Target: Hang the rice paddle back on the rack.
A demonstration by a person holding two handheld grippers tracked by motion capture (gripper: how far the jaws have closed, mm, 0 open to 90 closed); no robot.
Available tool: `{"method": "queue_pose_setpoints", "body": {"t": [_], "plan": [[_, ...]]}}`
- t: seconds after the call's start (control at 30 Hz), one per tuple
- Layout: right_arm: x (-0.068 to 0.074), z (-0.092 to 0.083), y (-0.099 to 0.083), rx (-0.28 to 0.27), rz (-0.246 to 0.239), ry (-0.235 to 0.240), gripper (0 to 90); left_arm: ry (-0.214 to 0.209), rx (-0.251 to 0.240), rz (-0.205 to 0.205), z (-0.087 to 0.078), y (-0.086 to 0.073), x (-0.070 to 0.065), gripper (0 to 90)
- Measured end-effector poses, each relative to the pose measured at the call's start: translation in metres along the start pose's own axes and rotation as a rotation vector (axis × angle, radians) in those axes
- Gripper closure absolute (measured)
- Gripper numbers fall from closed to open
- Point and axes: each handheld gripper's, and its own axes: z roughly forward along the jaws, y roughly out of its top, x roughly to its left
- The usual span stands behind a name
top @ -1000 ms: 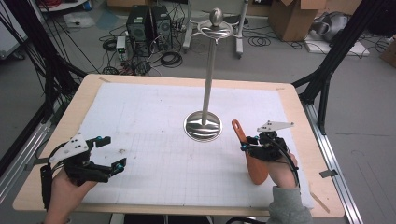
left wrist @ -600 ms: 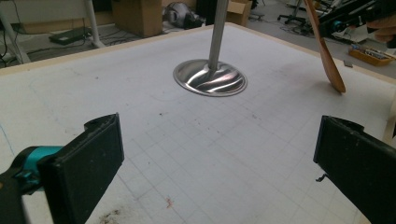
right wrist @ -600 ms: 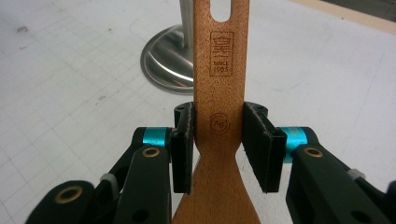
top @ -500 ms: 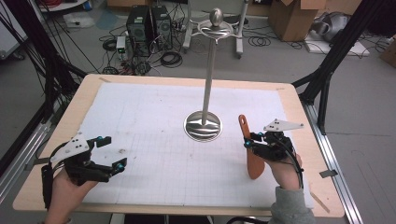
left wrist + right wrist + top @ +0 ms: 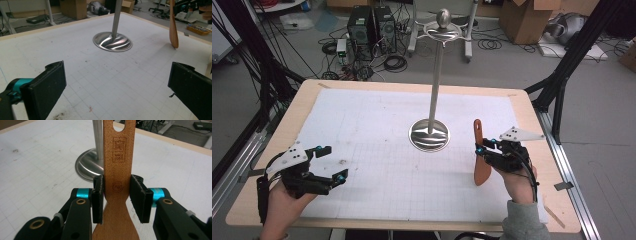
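Note:
A wooden spatula (image 5: 478, 145) stands nearly upright at the right of the white mat (image 5: 377, 125), handle with its hanging hole on top and blade low by the mat. My right gripper (image 5: 484, 149) is shut on it. In the right gripper view both pads (image 5: 98, 195) press the sides of the spatula's handle (image 5: 117, 162) just above the blade. A metal stand (image 5: 429, 135) with a round base and tall pole rises mid-table, left of the spatula. My left gripper (image 5: 334, 162) hovers at the front left, open, with nothing between its jaws (image 5: 117, 85).
The stand's hooked top (image 5: 443, 30) reaches high above the table. The wooden table edge (image 5: 557, 165) runs close to the right hand. Beyond the table are black frame legs, computer cases and cables on the floor (image 5: 367, 25).
The spatula has swung from a leftward tilt to nearly upright, its handle end moving right. The right hand shifted slightly with it. The left gripper has stayed put.

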Motion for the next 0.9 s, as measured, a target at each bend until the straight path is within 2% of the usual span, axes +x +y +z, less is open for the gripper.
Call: {"method": "queue_pose_setpoints", "body": {"t": [0.17, 0.47, 0.7, 0.9], "plan": [[0.001, -0.002, 0.001, -0.017, 0.01, 0.004, 64.8, 0.001, -0.001, -0.001, 0.0, 0.0, 0.0, 2.1], [0.0, -0.008, 0.006, -0.072, -0.001, 0.016, 64.8, 0.003, -0.008, -0.002, -0.001, 0.001, 0.0, 2.1], [-0.001, -0.009, 0.007, -0.122, -0.025, 0.036, 64.8, 0.002, -0.007, -0.006, -0.001, 0.001, 0.001, 2.1], [-0.003, -0.01, 0.01, -0.141, -0.035, 0.05, 64.8, -0.001, -0.01, 0.0, -0.001, 0.002, 0.0, 2.1]]}}
